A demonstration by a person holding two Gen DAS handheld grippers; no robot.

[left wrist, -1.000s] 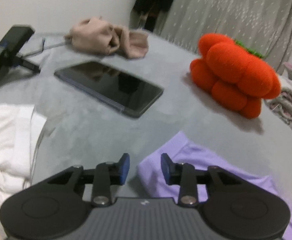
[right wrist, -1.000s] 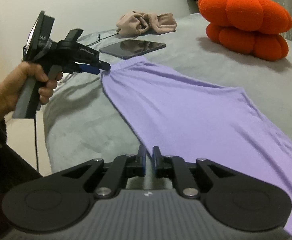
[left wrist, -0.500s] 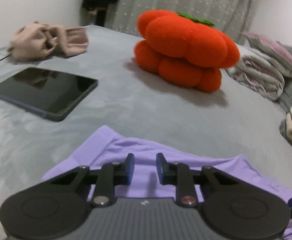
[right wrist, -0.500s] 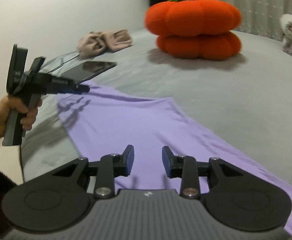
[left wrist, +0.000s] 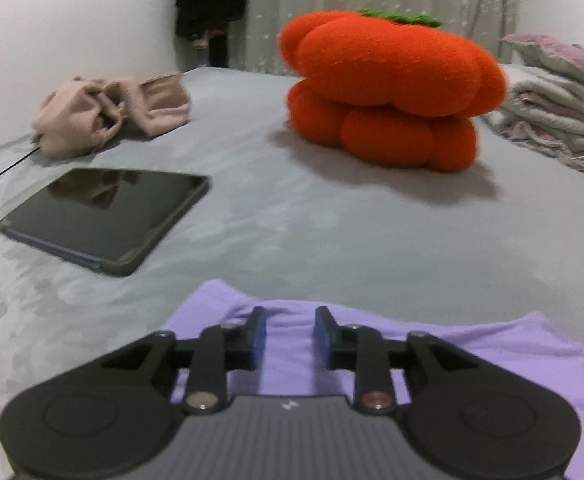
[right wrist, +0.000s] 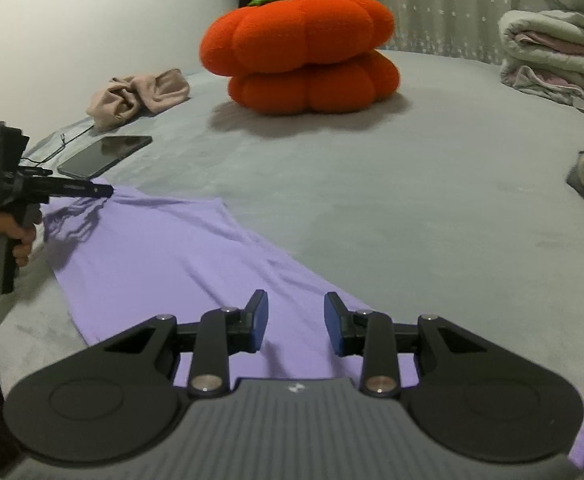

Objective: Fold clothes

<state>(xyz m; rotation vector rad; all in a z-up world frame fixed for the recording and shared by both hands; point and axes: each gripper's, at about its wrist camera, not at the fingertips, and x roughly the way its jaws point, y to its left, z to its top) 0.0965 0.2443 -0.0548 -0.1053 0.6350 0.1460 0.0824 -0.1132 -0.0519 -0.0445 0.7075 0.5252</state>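
The flat lilac knit garment (right wrist: 180,256) lay spread across the grey bed (right wrist: 411,208), its far corner near the black tablet (left wrist: 104,216). Your left gripper (left wrist: 288,334) hung over that corner, jaws opening, nothing pinched; your right gripper (right wrist: 295,322) hovered over the near edge, jaws narrowly parted, empty. Pinching one layer unevenly risked a skewed fold.
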